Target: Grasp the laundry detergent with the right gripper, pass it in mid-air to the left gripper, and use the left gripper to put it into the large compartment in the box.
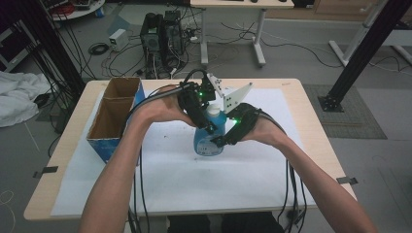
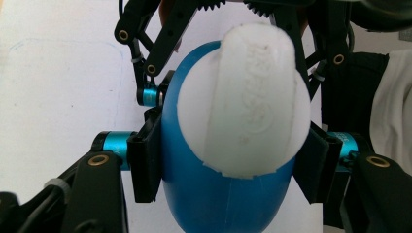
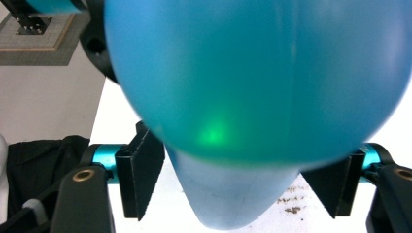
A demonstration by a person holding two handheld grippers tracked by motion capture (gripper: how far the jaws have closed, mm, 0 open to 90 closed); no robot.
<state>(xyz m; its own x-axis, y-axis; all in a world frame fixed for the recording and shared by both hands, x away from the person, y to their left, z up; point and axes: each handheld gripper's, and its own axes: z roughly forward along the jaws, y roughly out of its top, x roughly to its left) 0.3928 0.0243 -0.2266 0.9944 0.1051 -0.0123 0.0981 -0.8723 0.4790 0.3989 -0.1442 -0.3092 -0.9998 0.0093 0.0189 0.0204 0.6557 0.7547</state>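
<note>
Two grippers on one blue bottle [image 1: 209, 138], which stands upright near the middle of the table [image 1: 291, 97] on the white sheet [image 1: 194, 179], right of the cardboard box [image 1: 114, 116]. My left gripper [image 1: 206, 127] comes in from the near left and high; in the left gripper view its jaws sit clamped on either side of the bottle's blue shoulder, just under the white cap [image 2: 245, 99], pads touching plastic on both flanks. So it's holding the upper part.

My right gripper [image 1: 221, 141] comes from the right and lower. In the right gripper view the blue body bulges between the jaws, but I see a gap by each pad, so I read it as spread wide around the lower body, not pinching. Blur is heavy there, so that's a judgement.

Key relation: the bottle's long axis is vertical, the left gripper grips across it near the top, and the right straddles it lower down, on the opposite side. Cap faces the left gripper's camera. I'd guess the next move is steadying the body with the right while the left works the cap end; the right needs to close first or the bottle may twist.
</note>
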